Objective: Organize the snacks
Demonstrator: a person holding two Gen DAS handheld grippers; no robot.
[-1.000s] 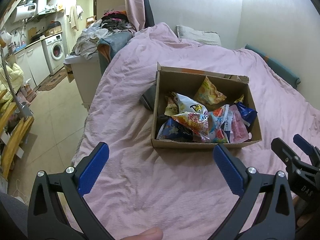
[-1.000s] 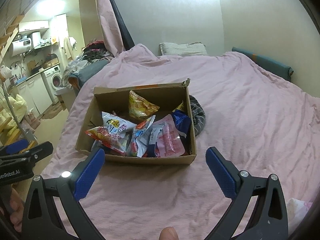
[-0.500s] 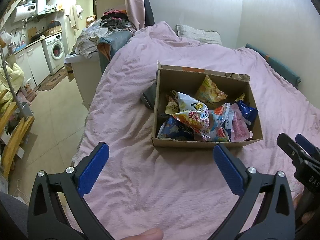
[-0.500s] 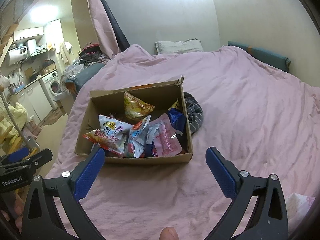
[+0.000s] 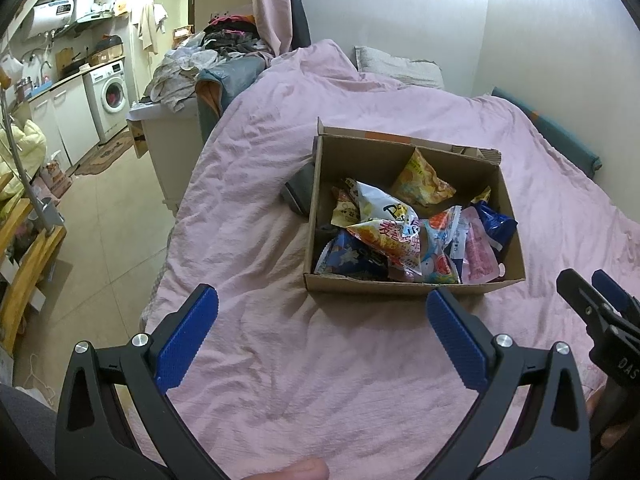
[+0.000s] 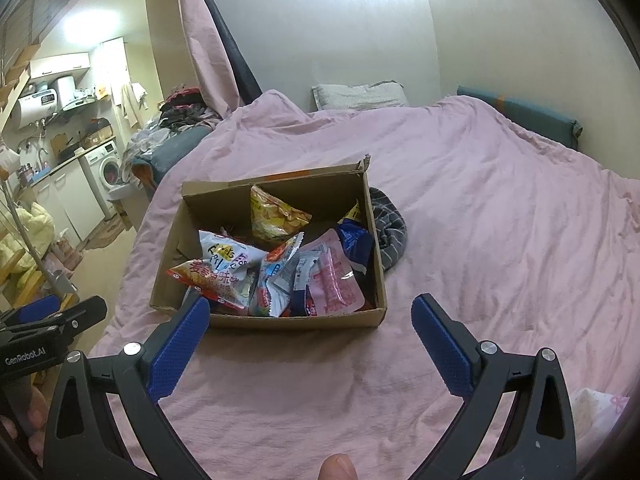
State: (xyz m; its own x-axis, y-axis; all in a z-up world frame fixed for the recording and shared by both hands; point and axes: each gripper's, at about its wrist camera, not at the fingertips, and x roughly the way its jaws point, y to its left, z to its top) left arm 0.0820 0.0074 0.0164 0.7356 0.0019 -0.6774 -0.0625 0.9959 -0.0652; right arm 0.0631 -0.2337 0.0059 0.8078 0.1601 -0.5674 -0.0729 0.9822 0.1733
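Observation:
An open cardboard box point(image 5: 412, 288) point(image 6: 296, 320) sits on a pink bedspread, holding several snack bags. A yellow chip bag point(image 5: 424, 182) point(image 6: 274, 212) leans at the back, a white bag point(image 5: 384, 206) point(image 6: 226, 254) and a red-orange bag point(image 5: 386, 242) point(image 6: 204, 278) lie at the front left, a pink pouch point(image 5: 478, 254) point(image 6: 334, 284) and a blue bag point(image 5: 494, 220) point(image 6: 354, 242) at the right. My left gripper point(image 5: 322, 322) hovers open before the box, empty. My right gripper point(image 6: 310, 326) is open too, close to the box's front wall, with nothing in it.
A dark striped cloth point(image 6: 390, 232) point(image 5: 302, 188) lies against the box's side. The pink bedspread point(image 5: 280, 380) stretches around it. A pillow point(image 6: 358, 96) lies at the head. Left of the bed are a laundry pile point(image 5: 192, 72), a washing machine point(image 5: 112, 94) and bare floor.
My right gripper has moved forward toward the box, which now looms larger and nearer its fingers. The left gripper has barely shifted.

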